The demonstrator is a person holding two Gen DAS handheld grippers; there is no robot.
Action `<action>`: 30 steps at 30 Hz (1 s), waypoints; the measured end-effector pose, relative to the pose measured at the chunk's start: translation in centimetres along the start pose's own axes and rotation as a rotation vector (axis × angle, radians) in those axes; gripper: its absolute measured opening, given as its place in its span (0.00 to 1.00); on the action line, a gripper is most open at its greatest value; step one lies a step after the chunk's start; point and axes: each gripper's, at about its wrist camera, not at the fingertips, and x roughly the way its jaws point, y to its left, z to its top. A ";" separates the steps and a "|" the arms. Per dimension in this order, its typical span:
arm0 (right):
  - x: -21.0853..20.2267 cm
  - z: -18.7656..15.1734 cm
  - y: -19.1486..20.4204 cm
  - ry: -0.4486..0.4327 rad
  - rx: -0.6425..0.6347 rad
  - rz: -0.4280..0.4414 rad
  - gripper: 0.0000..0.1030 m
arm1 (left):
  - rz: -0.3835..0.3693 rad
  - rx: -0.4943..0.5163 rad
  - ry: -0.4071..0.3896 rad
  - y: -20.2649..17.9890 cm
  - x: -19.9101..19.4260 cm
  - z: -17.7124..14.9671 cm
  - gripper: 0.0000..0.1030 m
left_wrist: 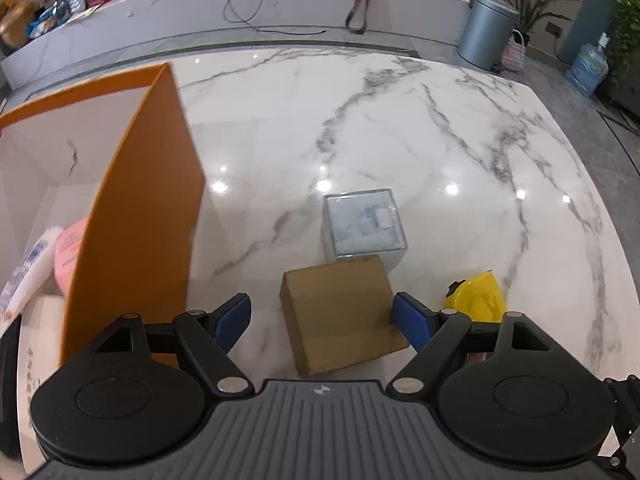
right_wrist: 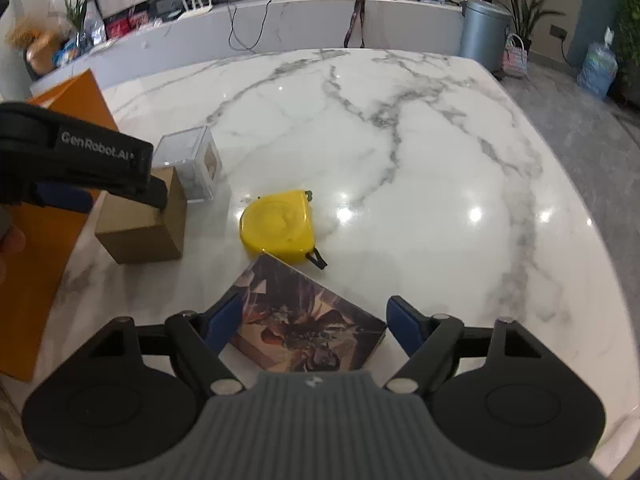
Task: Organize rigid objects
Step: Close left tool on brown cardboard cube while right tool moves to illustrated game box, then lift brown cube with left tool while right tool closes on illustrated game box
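A brown cardboard box (left_wrist: 340, 312) stands on the marble table (left_wrist: 440, 140) between the fingers of my left gripper (left_wrist: 324, 318), which is open; the left pad stands clear of it and the right pad is close by its side. Behind it sits a clear plastic cube (left_wrist: 364, 220), with a yellow tape measure (left_wrist: 478, 298) to the right. In the right wrist view a flat box with a dark patterned cover (right_wrist: 304, 320) lies between the open fingers of my right gripper (right_wrist: 314, 322), a slim gap showing at the right pad. The yellow tape measure (right_wrist: 278, 222) lies just beyond it.
A tall orange box (left_wrist: 140, 200) with a white inside stands at the left and holds a pink item (left_wrist: 72, 248) and a white tube (left_wrist: 28, 272). The table's edge curves round on the right. A grey bin (left_wrist: 486, 30) and a long counter stand beyond the table.
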 end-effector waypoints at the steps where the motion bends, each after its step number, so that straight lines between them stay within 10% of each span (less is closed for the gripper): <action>1: 0.0 0.0 -0.1 0.002 0.010 0.005 0.77 | 0.002 0.011 -0.001 -0.3 0.1 0.1 0.92; 6: 0.0 0.1 -0.2 0.018 0.026 0.009 0.72 | -0.023 0.029 0.097 -0.9 1.5 0.2 0.67; 16: -0.9 -0.6 0.5 0.058 0.059 0.062 0.53 | -0.057 0.143 0.128 -0.8 0.1 -2.7 0.65; 27: -2.1 -2.0 2.5 0.109 0.031 0.099 0.53 | -0.065 0.191 0.175 -0.1 -1.7 -6.3 0.65; 30: -2.4 -2.1 3.5 0.073 -0.035 0.068 0.71 | -0.069 0.206 0.176 0.2 -1.9 -6.5 0.67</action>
